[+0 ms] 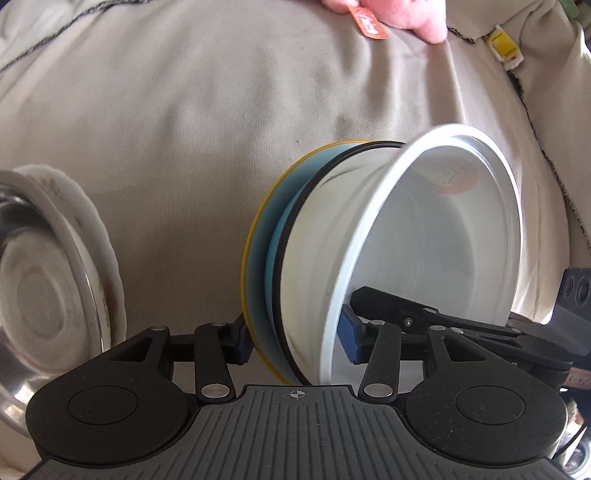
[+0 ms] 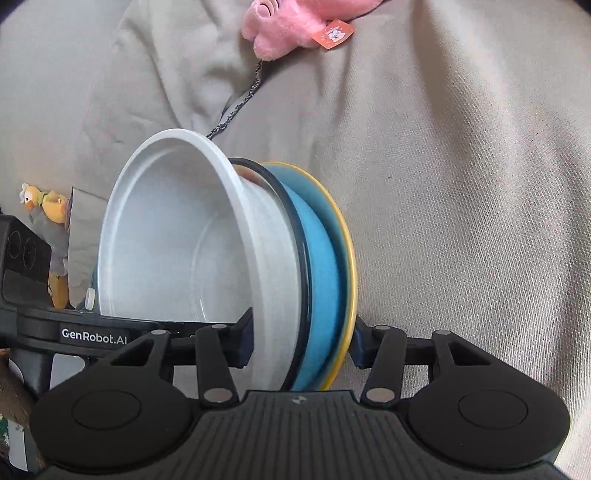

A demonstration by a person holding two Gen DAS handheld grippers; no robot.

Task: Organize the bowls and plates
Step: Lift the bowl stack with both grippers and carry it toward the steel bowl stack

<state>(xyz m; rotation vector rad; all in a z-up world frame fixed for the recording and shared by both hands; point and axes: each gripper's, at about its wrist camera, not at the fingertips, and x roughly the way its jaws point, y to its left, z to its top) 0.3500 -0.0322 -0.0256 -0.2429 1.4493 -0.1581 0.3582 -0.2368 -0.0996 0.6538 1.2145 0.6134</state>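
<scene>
Both grippers, left (image 1: 297,341) and right (image 2: 303,341), clamp one nested stack by its rims, held on edge above the beige cloth (image 1: 184,129). White bowl (image 1: 436,236) sits in a black-rimmed bowl (image 1: 314,206), backed by a blue plate with yellow rim (image 1: 258,266). At far left, a steel bowl (image 1: 33,295) rests in a scalloped white plate (image 1: 99,236). A pink plush toy (image 2: 284,33) lies beyond.

The white bowl (image 2: 192,236) is showing smooth, semi-matt plastic; the blue plate (image 2: 325,273) with its yellow rim is looking glossy, like glazed ceramic. The beige cloth (image 1: 184,129) is lying soft, matt and finely ribbed. The steel bowl (image 1: 22,280) is gleaming as polished metal. The pink toy (image 2: 284,33) is looking fuzzy plush.
</scene>
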